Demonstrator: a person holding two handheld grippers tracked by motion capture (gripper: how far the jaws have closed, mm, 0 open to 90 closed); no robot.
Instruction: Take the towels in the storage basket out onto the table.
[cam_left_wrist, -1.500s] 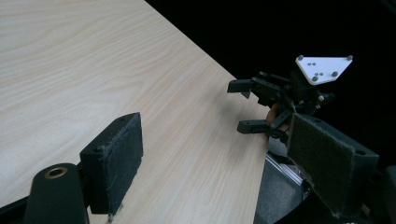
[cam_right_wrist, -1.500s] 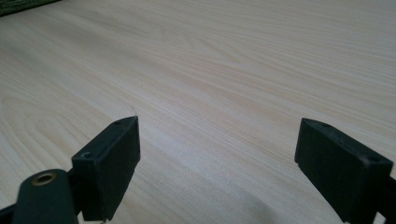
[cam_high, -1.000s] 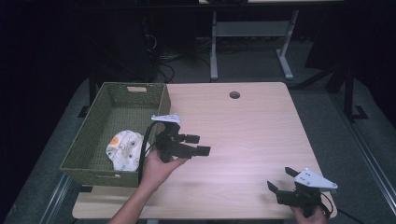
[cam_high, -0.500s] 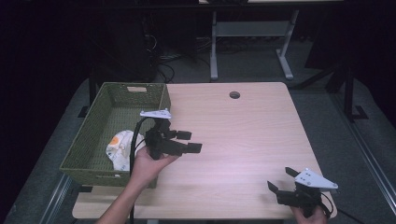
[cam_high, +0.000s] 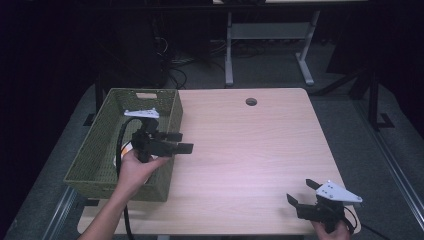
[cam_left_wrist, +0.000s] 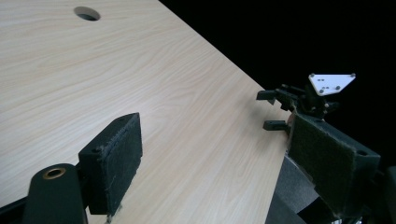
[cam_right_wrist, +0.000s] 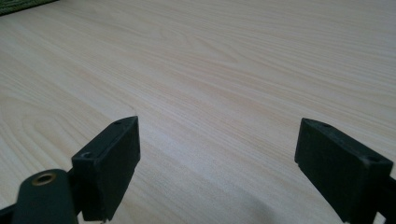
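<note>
Over the right rim of a green woven basket at the tabletop's left edge, a person's left hand holds the left claw wide open and empty, jaws pointing across the bare wood. A white item lies in the basket, partly hidden behind that hand. At the tabletop's near right corner, the right claw rests low, also spread wide, gripping nothing.

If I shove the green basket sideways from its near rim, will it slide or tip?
The green basket is low and wide, so it would probably slide, not tip. Its woven wall may flex a little. It holds little that shows, just a white item partly hidden by the left hand-held gripper, so it is likely light.
</note>
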